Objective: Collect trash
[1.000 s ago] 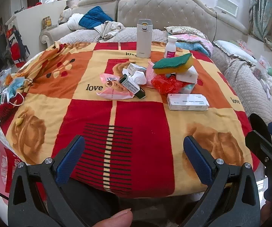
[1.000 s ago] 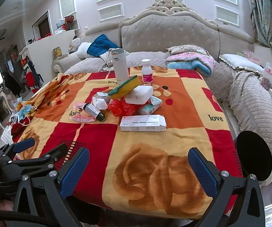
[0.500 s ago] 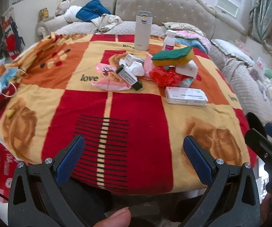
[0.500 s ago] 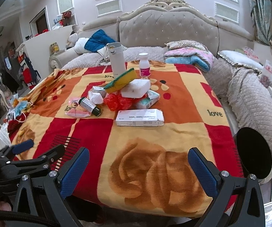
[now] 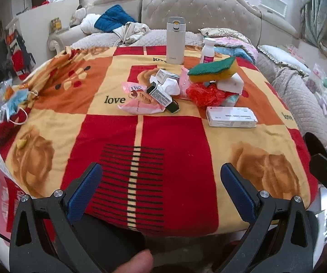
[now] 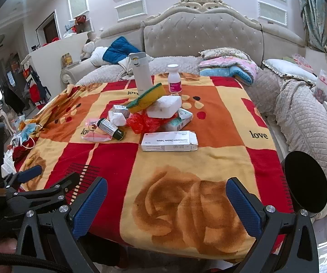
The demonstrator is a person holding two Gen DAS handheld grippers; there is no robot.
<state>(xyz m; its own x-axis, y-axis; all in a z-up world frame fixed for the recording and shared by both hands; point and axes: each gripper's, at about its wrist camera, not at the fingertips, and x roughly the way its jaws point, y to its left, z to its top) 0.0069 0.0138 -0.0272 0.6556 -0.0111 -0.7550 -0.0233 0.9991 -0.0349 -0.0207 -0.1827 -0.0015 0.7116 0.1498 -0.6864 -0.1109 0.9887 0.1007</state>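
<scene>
Both the left tool (image 5: 161, 179) and the right tool (image 6: 167, 194) are held spread wide, nothing gripped, at the blanket-covered worktop's (image 5: 174, 141) near edge. A white carton (image 6: 169, 141) is seen lying before the heaped litter (image 6: 149, 111), well apart from both.

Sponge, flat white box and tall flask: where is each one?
Green-and-yellow sponge (image 5: 213, 70): left wrist view, its yellow side.
Flat white box (image 6: 169, 140): right wrist view, its printed top.
Tall white flask (image 5: 174, 43): left wrist view, its body.

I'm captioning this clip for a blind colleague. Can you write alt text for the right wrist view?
The open right gripper hovers over the near edge of a table covered in a red, orange and yellow blanket, holding nothing. Mid-table lies a litter pile: a white medicine box, a red plastic bag, a sponge and a white tumbler behind. The left gripper shows at left.
</scene>
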